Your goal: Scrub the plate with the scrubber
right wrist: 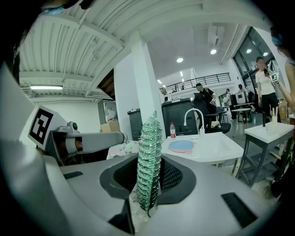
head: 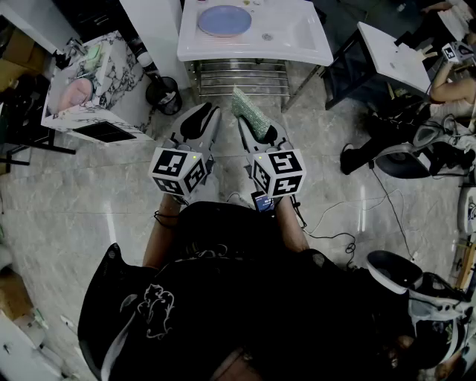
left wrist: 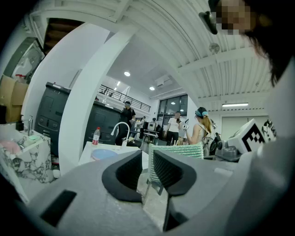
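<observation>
A blue plate lies on the white sink table well ahead of me; it also shows in the left gripper view and the right gripper view. My right gripper is shut on a green glittery scrubber, which stands upright between its jaws. My left gripper is held beside it, jaws nearly together with nothing between them; the scrubber shows just beyond its tips. Both grippers hang over the floor, short of the table.
A marble-patterned counter stands at the left, a black bin beside it. A faucet and a water bottle are on the sink table. Another white table, people, chairs and floor cables are at the right.
</observation>
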